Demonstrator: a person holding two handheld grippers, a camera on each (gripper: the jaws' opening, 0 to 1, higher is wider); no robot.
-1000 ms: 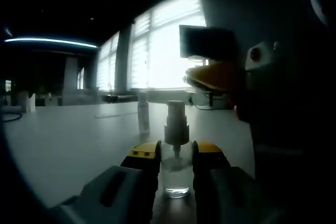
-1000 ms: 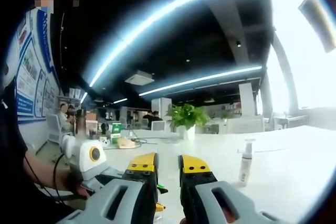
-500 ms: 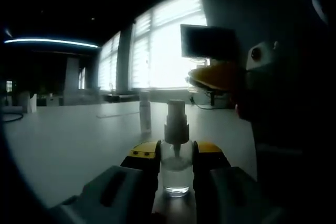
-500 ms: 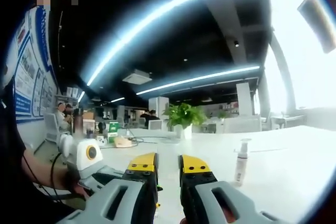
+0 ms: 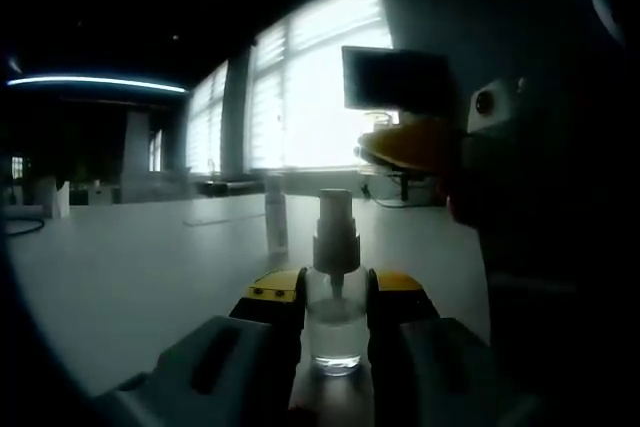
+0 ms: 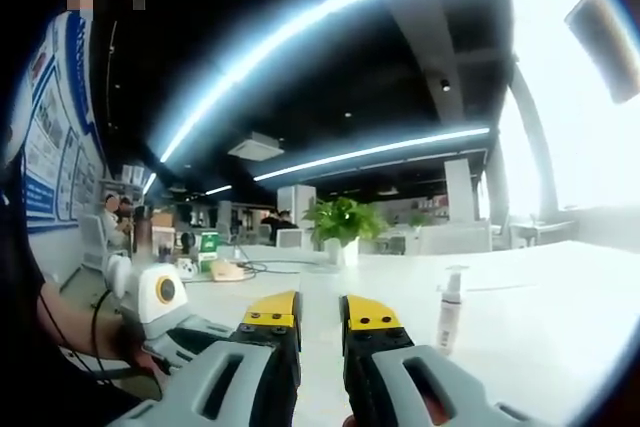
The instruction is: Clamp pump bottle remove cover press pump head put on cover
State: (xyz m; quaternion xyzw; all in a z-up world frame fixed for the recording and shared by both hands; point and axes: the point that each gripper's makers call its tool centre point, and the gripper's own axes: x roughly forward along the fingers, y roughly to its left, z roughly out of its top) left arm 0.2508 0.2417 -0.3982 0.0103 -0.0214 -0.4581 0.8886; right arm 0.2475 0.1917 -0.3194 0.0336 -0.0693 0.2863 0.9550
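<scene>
Pump bottle (image 5: 335,292): clear, upright on the white table (image 5: 130,267), pinched between the yellow-tipped jaws of the left tongs (image 5: 335,297); pump head bare, pointing up. Second bottle (image 5: 274,215): beyond the left tongs' tips, standing apart. Right tongs (image 6: 320,312): jaws a narrow gap apart, nothing visible between them. Spray bottle (image 6: 450,309): on the table right of those jaws.
</scene>
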